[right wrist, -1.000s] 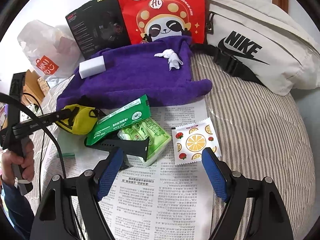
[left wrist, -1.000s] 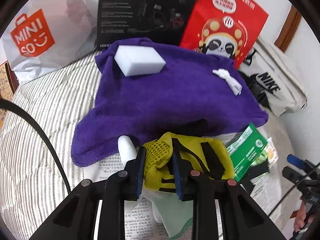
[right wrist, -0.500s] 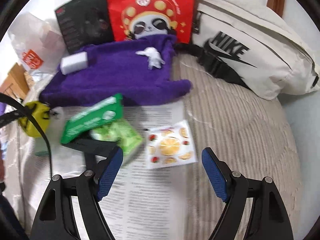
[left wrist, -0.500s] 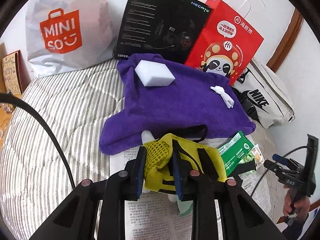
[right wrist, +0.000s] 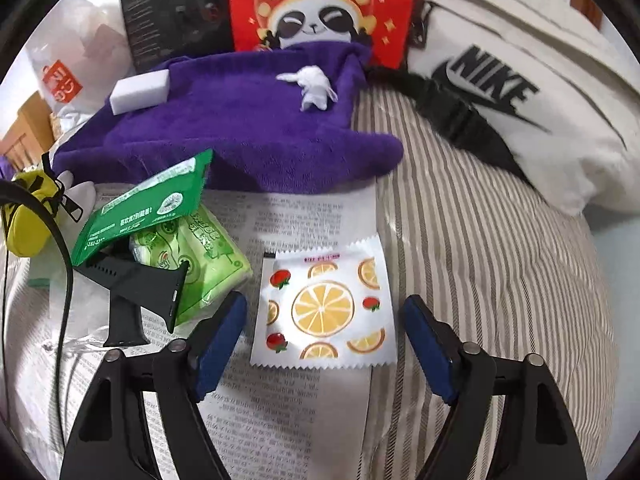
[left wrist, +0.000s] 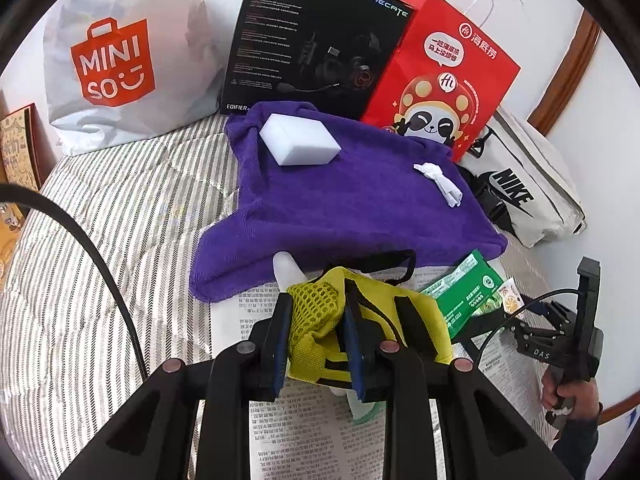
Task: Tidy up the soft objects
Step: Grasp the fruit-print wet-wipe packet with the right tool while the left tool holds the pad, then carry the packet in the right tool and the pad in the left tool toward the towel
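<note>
My left gripper (left wrist: 316, 344) is shut on a yellow mesh pouch (left wrist: 320, 312) with black straps, held just above the newspaper (left wrist: 288, 432). A purple towel (left wrist: 340, 200) lies behind it, carrying a white sponge block (left wrist: 298, 144) and a crumpled white tissue (left wrist: 438, 182). My right gripper (right wrist: 324, 340) hangs low over a white packet printed with oranges (right wrist: 324, 308); its jaws are closing, the packet lies between them and the pads do not touch it. Left of it lie a green wipes pack (right wrist: 192, 256), a green sachet (right wrist: 148, 208) and a black watch strap (right wrist: 132, 292).
A Miniso bag (left wrist: 120, 60), a black headset box (left wrist: 316, 40) and a red panda bag (left wrist: 444, 80) stand along the wall. A white Nike bag (right wrist: 520, 92) lies at the right on the striped bedding (right wrist: 480, 240). A black cable (left wrist: 100, 264) crosses at left.
My right gripper has come down and shifted right over the orange-print packet, and its jaws have narrowed. My left gripper has drawn back a little with the yellow pouch still in it.
</note>
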Motion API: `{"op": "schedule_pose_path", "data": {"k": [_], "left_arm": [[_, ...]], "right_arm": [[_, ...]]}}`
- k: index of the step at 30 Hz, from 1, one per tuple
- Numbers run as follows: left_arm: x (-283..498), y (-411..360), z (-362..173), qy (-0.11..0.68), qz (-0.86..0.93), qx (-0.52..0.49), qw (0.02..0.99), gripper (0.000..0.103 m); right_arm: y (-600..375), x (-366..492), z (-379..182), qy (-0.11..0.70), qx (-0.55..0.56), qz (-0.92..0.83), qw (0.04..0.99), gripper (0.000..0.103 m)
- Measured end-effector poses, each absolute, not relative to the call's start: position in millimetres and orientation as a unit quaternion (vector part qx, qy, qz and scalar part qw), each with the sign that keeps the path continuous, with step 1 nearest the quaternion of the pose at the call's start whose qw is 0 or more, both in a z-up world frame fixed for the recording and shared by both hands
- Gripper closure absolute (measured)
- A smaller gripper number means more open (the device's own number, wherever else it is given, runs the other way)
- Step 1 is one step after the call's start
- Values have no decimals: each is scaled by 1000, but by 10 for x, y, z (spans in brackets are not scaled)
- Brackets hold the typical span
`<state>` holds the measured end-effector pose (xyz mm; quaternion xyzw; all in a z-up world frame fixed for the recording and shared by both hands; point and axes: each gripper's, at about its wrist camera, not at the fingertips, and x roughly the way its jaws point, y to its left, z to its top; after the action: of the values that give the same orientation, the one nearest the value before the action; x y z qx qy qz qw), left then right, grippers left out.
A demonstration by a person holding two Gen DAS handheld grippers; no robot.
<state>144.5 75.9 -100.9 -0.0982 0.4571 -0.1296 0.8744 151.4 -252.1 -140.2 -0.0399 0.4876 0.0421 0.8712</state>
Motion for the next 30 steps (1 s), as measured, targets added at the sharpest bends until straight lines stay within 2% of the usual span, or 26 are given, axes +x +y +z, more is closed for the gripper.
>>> {"op": "schedule_pose_path", "data": {"k": [2,4,5,6,16,30], "left_arm": [[1425,763,-997,457,-130,-97,875,79],[1416,771,-991,457,-128,-99,875,79],[1410,773,-990,457,-129,-101,874,79],[1403,775,-989,457,-129,-102,874,79],[1379,738,-995,460,-136,-104,871,79],[1347,810,-895,453,-139,-118,873,79]], "right_arm": [[-2541,1495,-1369,486,-36,46,872,55],[-2584,1474,-1350,491,-34,42,869,63],[-2603,1464,-1337,491,-35,38,870,73],[-2626,1454,-1328,492,-39,29,869,88],[-2755,1323,-1238,493,-10,26,869,97],[-2703,1297,-1021,476,11,39,878,100]]}}
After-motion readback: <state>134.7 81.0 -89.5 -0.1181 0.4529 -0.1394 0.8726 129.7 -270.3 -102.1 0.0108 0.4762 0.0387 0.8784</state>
